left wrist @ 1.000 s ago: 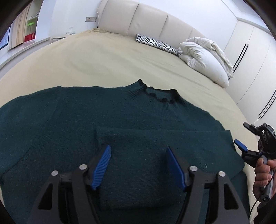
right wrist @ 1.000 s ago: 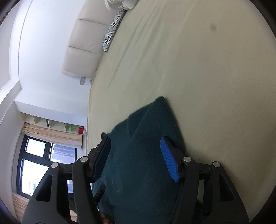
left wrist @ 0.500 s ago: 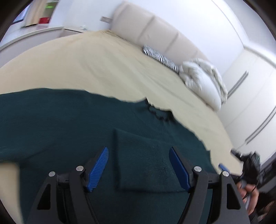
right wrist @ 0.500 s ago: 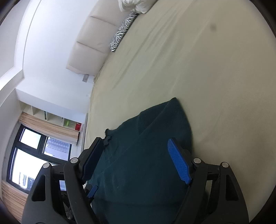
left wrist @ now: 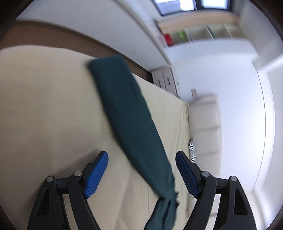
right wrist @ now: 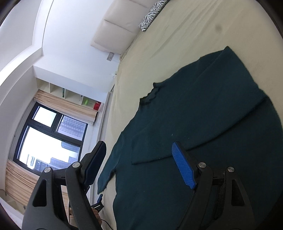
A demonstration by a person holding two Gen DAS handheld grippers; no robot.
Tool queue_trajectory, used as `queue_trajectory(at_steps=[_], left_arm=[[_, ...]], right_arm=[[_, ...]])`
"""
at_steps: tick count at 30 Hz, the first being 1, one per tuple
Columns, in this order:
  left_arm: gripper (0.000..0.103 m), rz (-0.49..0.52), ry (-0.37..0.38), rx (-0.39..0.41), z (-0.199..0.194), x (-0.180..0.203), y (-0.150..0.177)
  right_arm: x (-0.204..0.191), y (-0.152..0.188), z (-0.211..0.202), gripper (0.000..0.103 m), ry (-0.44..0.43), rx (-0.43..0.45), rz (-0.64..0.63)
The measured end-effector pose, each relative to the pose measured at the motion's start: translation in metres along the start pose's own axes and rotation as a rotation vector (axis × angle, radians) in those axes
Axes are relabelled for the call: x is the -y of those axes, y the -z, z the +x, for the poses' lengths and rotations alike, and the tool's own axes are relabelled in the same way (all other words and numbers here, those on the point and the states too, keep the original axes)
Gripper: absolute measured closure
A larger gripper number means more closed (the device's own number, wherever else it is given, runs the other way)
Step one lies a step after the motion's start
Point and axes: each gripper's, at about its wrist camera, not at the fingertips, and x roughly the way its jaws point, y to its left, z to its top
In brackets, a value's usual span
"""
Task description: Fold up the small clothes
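In the left wrist view, blurred by motion, the left hand-held gripper (left wrist: 141, 170) has its blue pads spread wide, and its jaws have just been opening further. Nothing is pinched between them. One long sleeve (left wrist: 127, 115) of the dark green sweater runs up the picture between the pads and away across the cream bed (left wrist: 44, 115), touching neither pad. Further right, an open wall shelf (left wrist: 192, 34) holds a red item (left wrist: 167, 38) and a green one (left wrist: 181, 33); what they are is too blurred to tell. Below it stands a white drawer unit (left wrist: 165, 80), then the padded headboard (left wrist: 206, 123).

In the right wrist view, at far left is a window (right wrist: 47, 138), with the same cubby shelf (right wrist: 70, 95) above it: a green item (right wrist: 86, 101) and a red box (right wrist: 97, 106) sit in neighbouring compartments. The right hand-held gripper (right wrist: 139, 162) is also open and empty, its jaws having widened moments ago. Beyond it the dark green sweater (right wrist: 194, 134) lies flat on the bed, collar (right wrist: 150, 94) pointing toward the headboard, with its other sleeve folded across the body. A zebra-print pillow (right wrist: 152, 15) lies at the head of the bed.
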Motion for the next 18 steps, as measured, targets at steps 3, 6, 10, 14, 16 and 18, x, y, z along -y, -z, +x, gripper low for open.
queue_trajectory(at_steps=[3, 6, 10, 14, 16, 18], left_arm=[[0.023, -0.112, 0.026, 0.02, 0.008, -0.013, -0.01], [0.023, -0.164, 0.048, 0.05, 0.024, -0.012, -0.021], [0.024, -0.263, 0.066, 0.111, 0.041, -0.015, -0.037], [0.038, -0.359, 0.095, 0.172, 0.042, -0.021, -0.049], [0.063, -0.337, 0.077, 0.165, 0.049, -0.016, -0.054], [0.083, -0.269, 0.026, 0.143, 0.056, -0.002, -0.053]], right_arm=[[-0.013, 0.014, 0.012, 0.026, 0.005, -0.02, 0.003], [-0.024, 0.024, 0.018, 0.026, 0.006, -0.025, 0.0], [-0.026, 0.027, 0.021, 0.026, -0.004, -0.027, 0.006], [-0.017, 0.028, 0.02, 0.026, -0.021, -0.018, 0.029], [-0.015, 0.029, 0.016, 0.026, -0.021, -0.013, 0.031], [-0.007, 0.025, 0.011, 0.026, -0.023, -0.008, 0.03]])
